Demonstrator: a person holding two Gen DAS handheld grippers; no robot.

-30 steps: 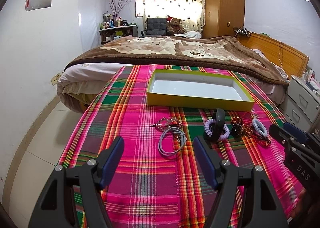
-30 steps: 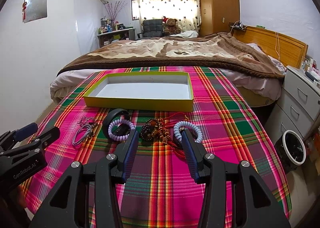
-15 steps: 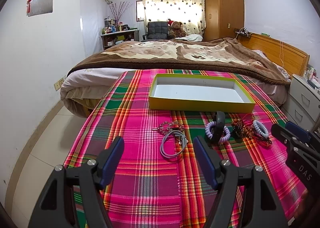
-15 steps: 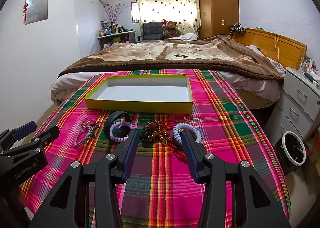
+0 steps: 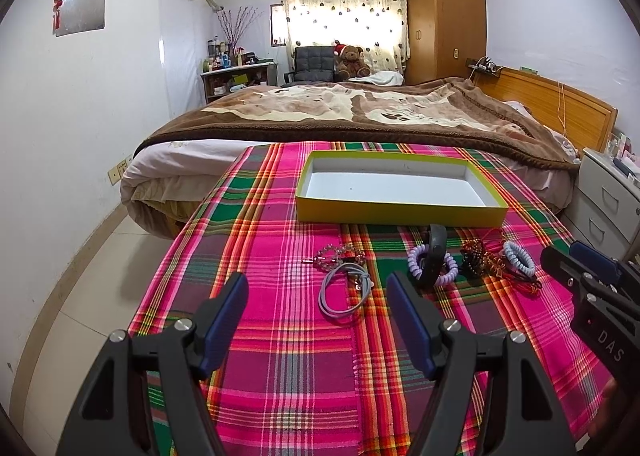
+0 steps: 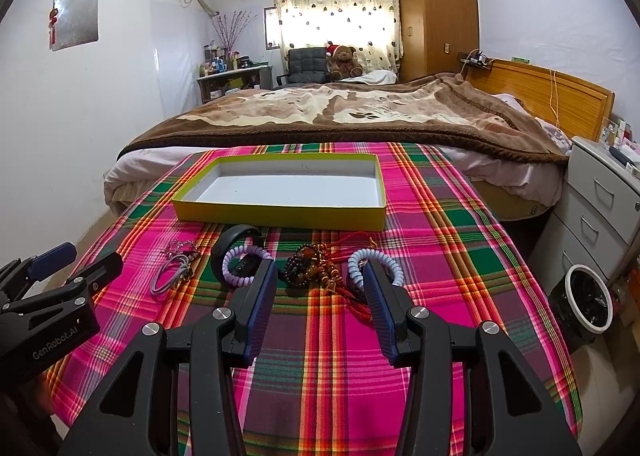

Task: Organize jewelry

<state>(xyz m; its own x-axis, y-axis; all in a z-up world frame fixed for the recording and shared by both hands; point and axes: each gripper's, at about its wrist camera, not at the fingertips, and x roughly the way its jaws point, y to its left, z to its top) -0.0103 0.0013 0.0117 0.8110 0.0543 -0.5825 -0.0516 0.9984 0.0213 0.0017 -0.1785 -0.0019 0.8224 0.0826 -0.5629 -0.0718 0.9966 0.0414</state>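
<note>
Yellow tray (image 6: 280,212) empty, table's far edge | jewelry row (image 6: 308,268) untouched in front, mid-table | left gripper (image 5: 316,296), right gripper (image 6: 320,284) both agape, holding nothing | progress: none stowed, all remaining

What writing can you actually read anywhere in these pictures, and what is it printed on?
"GenRobot.AI": on the black body of the left gripper, seen from the right wrist camera.
"DAS": on the black body of the right gripper, seen from the left wrist camera; the lettering may run on out of view.
Bottles on the far desk: labels too small to read.
</note>
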